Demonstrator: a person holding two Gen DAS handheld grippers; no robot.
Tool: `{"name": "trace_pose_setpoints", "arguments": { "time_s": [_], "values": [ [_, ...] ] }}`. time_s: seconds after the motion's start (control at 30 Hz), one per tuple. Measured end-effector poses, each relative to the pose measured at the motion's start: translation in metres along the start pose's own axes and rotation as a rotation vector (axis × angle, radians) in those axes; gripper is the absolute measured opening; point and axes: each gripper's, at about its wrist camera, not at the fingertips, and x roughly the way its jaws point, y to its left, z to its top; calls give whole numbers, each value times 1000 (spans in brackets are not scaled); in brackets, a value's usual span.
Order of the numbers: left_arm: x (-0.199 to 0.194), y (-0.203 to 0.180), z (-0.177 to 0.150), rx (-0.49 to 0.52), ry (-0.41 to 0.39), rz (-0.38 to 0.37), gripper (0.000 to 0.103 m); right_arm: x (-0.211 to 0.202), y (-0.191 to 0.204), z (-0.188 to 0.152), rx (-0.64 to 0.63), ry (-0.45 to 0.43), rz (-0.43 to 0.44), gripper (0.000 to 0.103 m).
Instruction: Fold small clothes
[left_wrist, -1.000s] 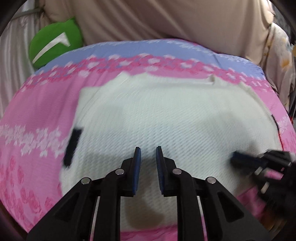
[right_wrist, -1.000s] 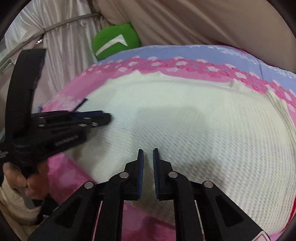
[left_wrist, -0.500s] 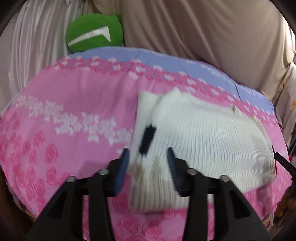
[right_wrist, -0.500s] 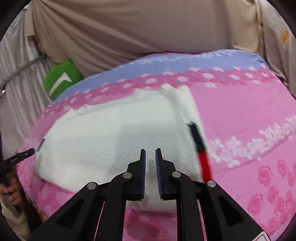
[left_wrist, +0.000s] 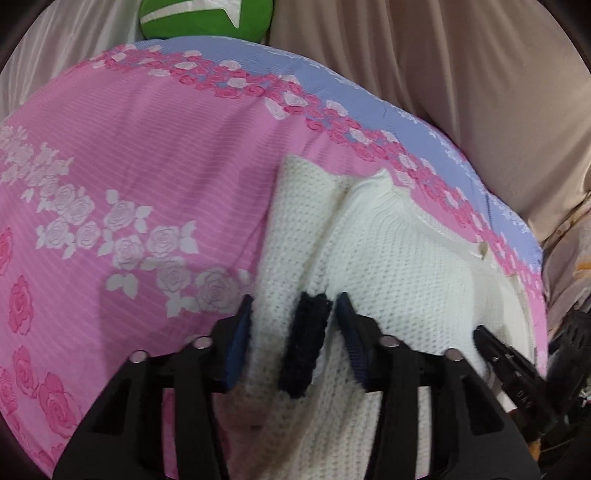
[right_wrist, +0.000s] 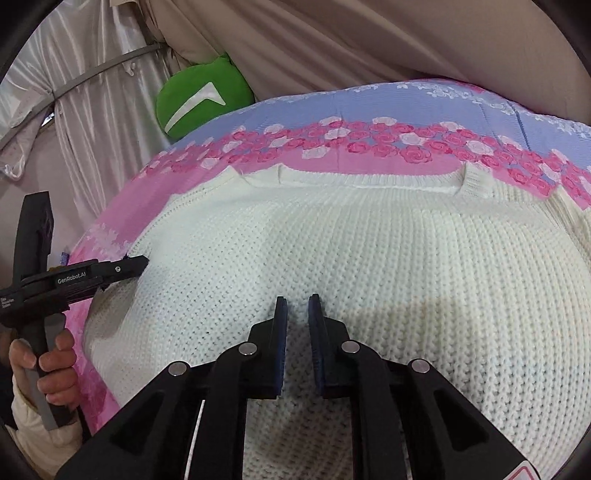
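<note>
A white knit sweater (right_wrist: 351, 258) lies spread on the pink floral bedsheet (left_wrist: 129, 166). In the left wrist view its left edge (left_wrist: 388, 266) bunches, with a dark blue patch (left_wrist: 306, 343) on it. My left gripper (left_wrist: 293, 314) is open, its jaws on either side of that patch and the sweater's edge. It also shows in the right wrist view (right_wrist: 125, 267) at the sweater's left side. My right gripper (right_wrist: 297, 306) hovers over the sweater's middle front with its jaws nearly together and nothing between them.
A green cushion (right_wrist: 199, 99) sits at the bed's far left corner, also in the left wrist view (left_wrist: 207, 18). Beige curtains (right_wrist: 369, 37) hang behind the bed. A lilac band (right_wrist: 406, 103) runs along the sheet's far edge.
My left gripper opened and came down around the sweater's left edge with the dark patch. My right gripper swung out to the right, then back over the sweater's middle, staying nearly closed.
</note>
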Motion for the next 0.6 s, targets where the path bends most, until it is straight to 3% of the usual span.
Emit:
{"name": "trace_pose_setpoints", "arguments": {
  "time_s": [0.03, 0.2, 0.3, 0.4, 0.5, 0.6],
  "values": [
    [-2, -6, 2, 16, -5, -3, 27, 0, -1, -1, 3, -9, 9, 13],
    [-33, -51, 10, 100, -74, -75, 22, -13, -6, -4, 32, -45, 31, 17],
    [-57, -96, 11, 190, -123, -135, 22, -33, -12, -10, 68, -91, 56, 27],
    [-67, -154, 7, 302, -144, -206, 21, -62, -30, -21, 129, -130, 86, 30],
    [-60, -212, -6, 418, -144, -247, 19, -95, -56, -37, 187, -169, 42, 32],
    [-34, -262, -25, 503, -90, -285, 17, -127, -81, -55, 237, -204, -48, 35]
  ]
}}
